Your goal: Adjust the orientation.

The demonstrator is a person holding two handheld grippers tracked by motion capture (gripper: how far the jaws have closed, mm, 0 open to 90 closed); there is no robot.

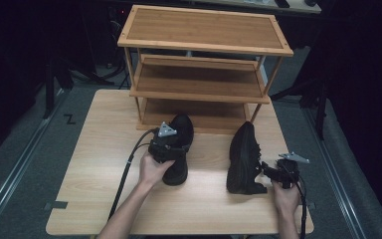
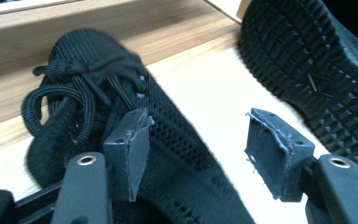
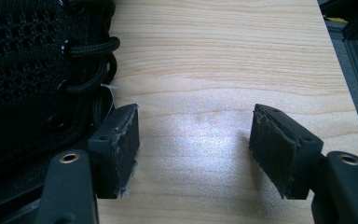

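Black mesh shoes, two, on your table near the bamboo shoe rack [image 1: 204, 47]. Left shoe [image 1: 179, 149] upright under your left gripper [image 1: 165, 144], jaws open astride its upper, likely for lifting. Right shoe [image 1: 243, 159] tipped on its side; right gripper [image 1: 271, 172] open beside its laces.

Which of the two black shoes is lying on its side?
The shoe on the right, beside the right tool: its treaded sole faces sideways. The left shoe stands upright, laces on top.

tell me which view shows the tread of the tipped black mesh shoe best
The left gripper view: the tipped black mesh shoe turns its lugged sole to the camera. The high view shows it edge-on; the right gripper view shows laces and mesh.
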